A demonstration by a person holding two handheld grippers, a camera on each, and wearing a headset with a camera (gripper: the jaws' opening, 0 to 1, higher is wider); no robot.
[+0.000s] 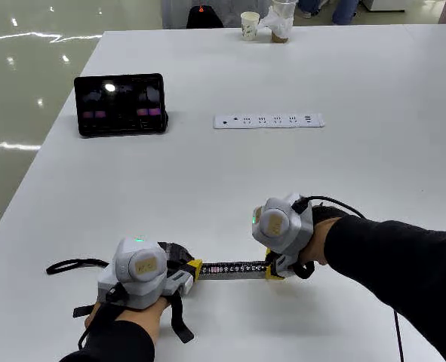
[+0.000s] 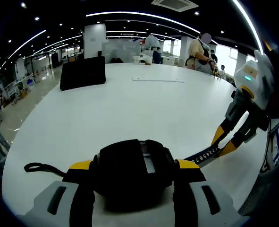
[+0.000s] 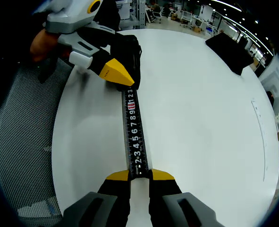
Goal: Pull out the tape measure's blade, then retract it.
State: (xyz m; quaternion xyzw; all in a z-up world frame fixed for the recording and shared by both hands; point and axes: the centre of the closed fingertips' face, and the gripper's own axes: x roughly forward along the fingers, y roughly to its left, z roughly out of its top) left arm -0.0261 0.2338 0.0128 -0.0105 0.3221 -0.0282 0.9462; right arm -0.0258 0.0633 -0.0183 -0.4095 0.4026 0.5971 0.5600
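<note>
My left gripper is shut on the black tape measure case at the table's near edge; in the left gripper view the case sits between the yellow-tipped jaws of that gripper. The dark blade with white numerals lies pulled out a short way to the right along the table. My right gripper is shut on the blade's end. In the right gripper view this gripper pinches the tip, and the blade runs away to the case. A black wrist strap trails left.
A dark tablet stands at the far left of the white table. A white power strip lies mid-table, and paper cups stand at the far edge. The table's left edge drops to a glossy floor.
</note>
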